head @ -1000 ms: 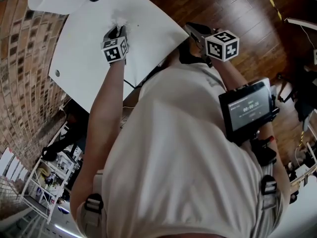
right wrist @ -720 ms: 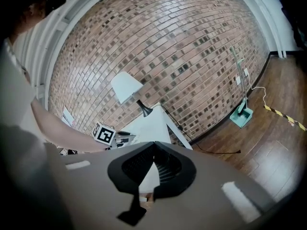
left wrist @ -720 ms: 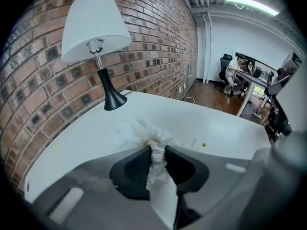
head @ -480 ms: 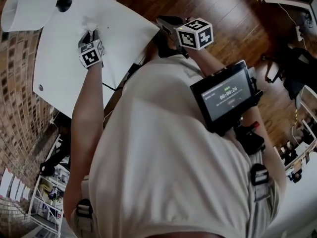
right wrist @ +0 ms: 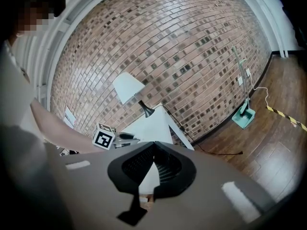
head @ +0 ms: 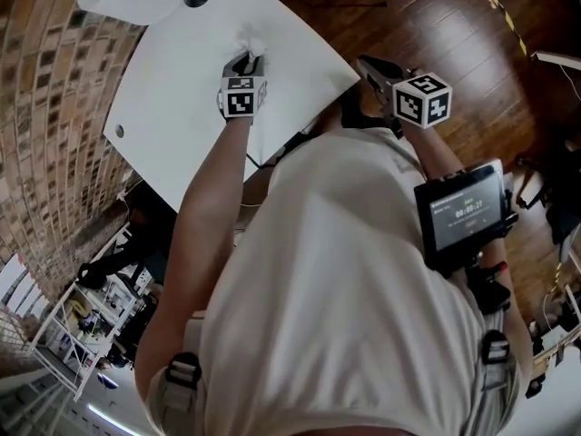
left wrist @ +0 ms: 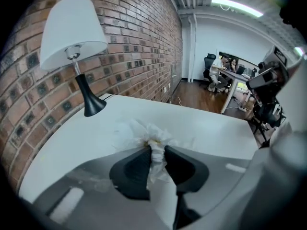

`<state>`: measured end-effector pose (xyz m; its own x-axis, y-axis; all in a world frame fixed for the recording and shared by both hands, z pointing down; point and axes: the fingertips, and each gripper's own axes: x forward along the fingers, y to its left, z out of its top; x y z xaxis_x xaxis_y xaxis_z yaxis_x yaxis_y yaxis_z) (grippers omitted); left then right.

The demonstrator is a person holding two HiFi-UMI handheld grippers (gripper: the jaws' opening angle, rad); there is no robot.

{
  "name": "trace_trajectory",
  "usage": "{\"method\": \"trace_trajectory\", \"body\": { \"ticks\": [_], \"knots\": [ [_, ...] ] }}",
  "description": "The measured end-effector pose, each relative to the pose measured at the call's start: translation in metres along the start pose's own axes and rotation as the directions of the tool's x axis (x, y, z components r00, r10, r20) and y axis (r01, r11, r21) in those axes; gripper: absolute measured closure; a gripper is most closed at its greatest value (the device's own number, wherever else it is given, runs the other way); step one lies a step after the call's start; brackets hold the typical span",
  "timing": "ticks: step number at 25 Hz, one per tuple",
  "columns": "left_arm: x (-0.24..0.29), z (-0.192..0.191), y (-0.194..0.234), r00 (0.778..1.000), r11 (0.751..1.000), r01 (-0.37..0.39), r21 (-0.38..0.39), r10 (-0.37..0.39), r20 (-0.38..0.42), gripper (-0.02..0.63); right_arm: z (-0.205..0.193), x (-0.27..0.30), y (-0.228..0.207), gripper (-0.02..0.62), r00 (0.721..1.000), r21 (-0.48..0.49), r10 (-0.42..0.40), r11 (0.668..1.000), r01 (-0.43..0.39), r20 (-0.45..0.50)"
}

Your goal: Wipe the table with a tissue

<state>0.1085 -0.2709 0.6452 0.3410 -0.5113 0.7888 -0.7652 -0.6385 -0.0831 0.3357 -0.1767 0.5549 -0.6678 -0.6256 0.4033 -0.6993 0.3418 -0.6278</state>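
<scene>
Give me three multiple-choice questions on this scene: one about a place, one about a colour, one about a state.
1. Where does the lamp stand?
A) on the table by the brick wall
B) on the floor
C) on a shelf

2. What colour is the lamp's shade?
A) red
B) white
C) green

3. What state is the left gripper in?
A) open and empty
B) shut on a pen
C) shut on the tissue

Answers:
1 A: its black base sits on the tabletop close to the bricks.
2 B: the shade is plainly white.
3 C: the jaws, which have just been closing a little, pinch the crumpled tissue between their pads.
</scene>
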Motion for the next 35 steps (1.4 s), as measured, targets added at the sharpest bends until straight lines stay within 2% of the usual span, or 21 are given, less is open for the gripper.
{"method": "trace_trajectory", "body": {
  "ticks": [5, 9, 13, 16, 19, 21, 22, 24, 26, 28, 30, 32, 35],
  "knots": [
    [0.000, 0.004, -0.035, 0.997, 0.995, 0.071, 0.070, -0.071, -0.007, 0.518, -0.001, 0.003, 0.004, 0.588, 1.000, -0.002, 0.015, 1.000, -0.015, -0.006],
    [-0.004, 0.005, -0.080, 0.985, 0.976, 0.174, 0.129, -0.173, -0.012, 0.518, 0.001, 0.005, 0.005, 0.588, 1.000, -0.003, 0.022, 1.000, -0.022, -0.004],
    [-0.017, -0.005, -0.131, 0.951, 0.931, 0.309, 0.197, -0.306, -0.043, 0.518, 0.000, 0.007, 0.008, 0.588, 0.999, -0.003, 0.033, 0.999, -0.033, -0.010],
    [-0.028, -0.017, -0.152, 0.921, 0.891, 0.389, 0.233, -0.379, -0.087, 0.518, -0.002, 0.009, 0.011, 0.588, 0.999, -0.007, 0.045, 0.999, -0.045, -0.021],
    [-0.039, -0.033, -0.151, 0.900, 0.851, 0.436, 0.291, -0.415, -0.135, 0.518, -0.003, 0.014, 0.014, 0.588, 0.998, -0.009, 0.060, 0.998, -0.061, -0.031],
    [-0.046, -0.046, -0.139, 0.899, 0.833, 0.439, 0.337, -0.411, -0.153, 0.518, -0.003, 0.017, 0.016, 0.588, 0.997, -0.008, 0.069, 0.998, -0.069, -0.035],
    [-0.049, -0.053, -0.131, 0.904, 0.832, 0.428, 0.352, -0.399, -0.156, 0.518, -0.004, 0.017, 0.016, 0.588, 0.997, -0.009, 0.071, 0.997, -0.072, -0.038],
    [-0.053, -0.063, -0.113, 0.923, 0.855, 0.384, 0.347, -0.354, -0.150, 0.518, -0.005, 0.016, 0.015, 0.588, 0.996, -0.012, 0.075, 0.997, -0.075, -0.043],
    [-0.056, -0.067, -0.088, 0.948, 0.899, 0.317, 0.303, -0.291, -0.128, 0.517, -0.005, 0.015, 0.015, 0.588, 0.996, -0.014, 0.081, 0.997, -0.081, -0.046],
    [-0.055, -0.068, -0.061, 0.971, 0.947, 0.235, 0.220, -0.219, -0.095, 0.515, -0.004, 0.016, 0.016, 0.588, 0.995, -0.016, 0.088, 0.996, -0.089, -0.050],
    [-0.053, -0.067, -0.036, 0.987, 0.982, 0.152, 0.112, -0.146, -0.062, 0.514, -0.002, 0.017, 0.017, 0.588, 0.994, -0.019, 0.094, 0.995, -0.095, -0.053],
    [-0.048, -0.063, -0.020, 0.996, 0.996, 0.082, 0.022, -0.081, -0.047, 0.514, -0.001, 0.018, 0.016, 0.588, 0.994, -0.023, 0.096, 0.995, -0.098, -0.057],
    [-0.038, -0.051, -0.014, 0.999, 0.999, 0.024, -0.038, -0.025, -0.044, 0.515, -0.001, 0.018, 0.015, 0.588, 0.993, -0.025, 0.094, 0.995, -0.096, -0.065]
  ]
}}
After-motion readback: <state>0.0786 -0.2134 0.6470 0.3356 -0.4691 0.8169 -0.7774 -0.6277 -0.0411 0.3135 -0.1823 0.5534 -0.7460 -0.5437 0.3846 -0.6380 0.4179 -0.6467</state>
